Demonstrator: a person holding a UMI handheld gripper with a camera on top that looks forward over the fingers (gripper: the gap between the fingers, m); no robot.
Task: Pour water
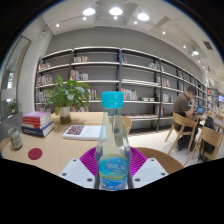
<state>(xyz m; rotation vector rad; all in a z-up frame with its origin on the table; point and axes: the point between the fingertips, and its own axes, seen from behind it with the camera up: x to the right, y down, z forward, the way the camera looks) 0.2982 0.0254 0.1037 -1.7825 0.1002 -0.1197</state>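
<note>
**A:** Gripper view, live. What have you got?

**B:** A clear water bottle (113, 145) with a light blue cap (113, 99), upright, dead centre between my jaws (113, 170). My two fingers, with their pink pads (90, 160), flank its lower body, and the pads look pressed against both sides, so I judge I'm pinching it.

**A:** Is it on the desk?

**B:** I can't tell. The wooden desk (50, 150) lies below and beyond it, but the bottle's base is hidden between my fingers.

**A:** Cap on. Does that matter?

**B:** I'd say it does. Nothing pours until that cap comes off, and I see no cup or glass ahead to pour into. So, as I judge it, the job now is a steady hold: firm enough that it won't slip, not so hard that the thin plastic buckles.

**A:** And your pose?

**B:** Level, pointing forward across the desk, fingers horizontal, bottle vertical. No tilt at all.

**A:** Anything nearby to watch?

**B:** A stack of books (38, 123) and a potted plant (66, 95) off to the left, well apart from the bottle. Bookshelves (120, 75) line the far wall, and a person (186, 105) sits at a table to the right.
</note>
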